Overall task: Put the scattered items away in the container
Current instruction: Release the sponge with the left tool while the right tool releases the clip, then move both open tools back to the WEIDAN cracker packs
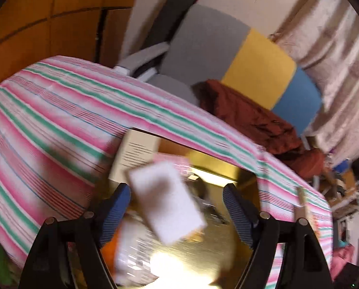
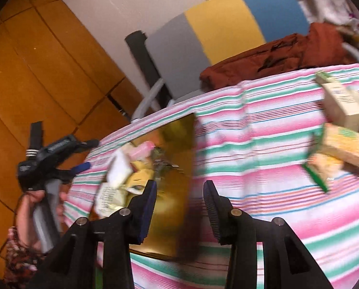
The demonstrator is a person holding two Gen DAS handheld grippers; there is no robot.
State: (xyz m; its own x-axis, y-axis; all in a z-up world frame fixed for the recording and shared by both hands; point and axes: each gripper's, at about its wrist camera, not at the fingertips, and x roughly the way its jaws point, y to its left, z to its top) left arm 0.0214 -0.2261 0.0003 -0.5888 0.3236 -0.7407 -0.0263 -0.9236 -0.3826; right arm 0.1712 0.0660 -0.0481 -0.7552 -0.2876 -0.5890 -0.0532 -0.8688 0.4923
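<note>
**Sponge block loose above the gold container**

Sponge (image 1: 167,201), a white rectangular block with a soft matte surface, sits tilted and blurred in the lower centre of the left wrist view, between the fingers of the left gripper (image 1: 177,192) but touching neither ribbed blue pad. Those jaws stand as wide as they go and hold nothing. Beneath the block lies the container (image 1: 218,238), a shallow box with a shiny, brushed gold lining that throws back a bright glare. Inside it lie a cream carton (image 1: 133,154) printed with dark text, a pink packet (image 1: 172,160) and a crinkled foil wrapper (image 1: 136,248); whether the block rests on them or hangs free is unclear.

A striped cloth (image 1: 59,120) in pink, green and white covers the table, its weave smeared by motion.

In the right wrist view, the right gripper (image 2: 179,192) fills the lower centre, its black arms ending in ribbed blue pads. The jaws are partly apart and opening, with nothing between them. At the right edge of that frame, scattered boxes (image 2: 345,110) of pale card and a green-edged packet (image 2: 321,168) lie on the cloth, well apart from the container. At the lower left, a hand (image 2: 30,207) grips the grey handle of the other gripper.
</note>
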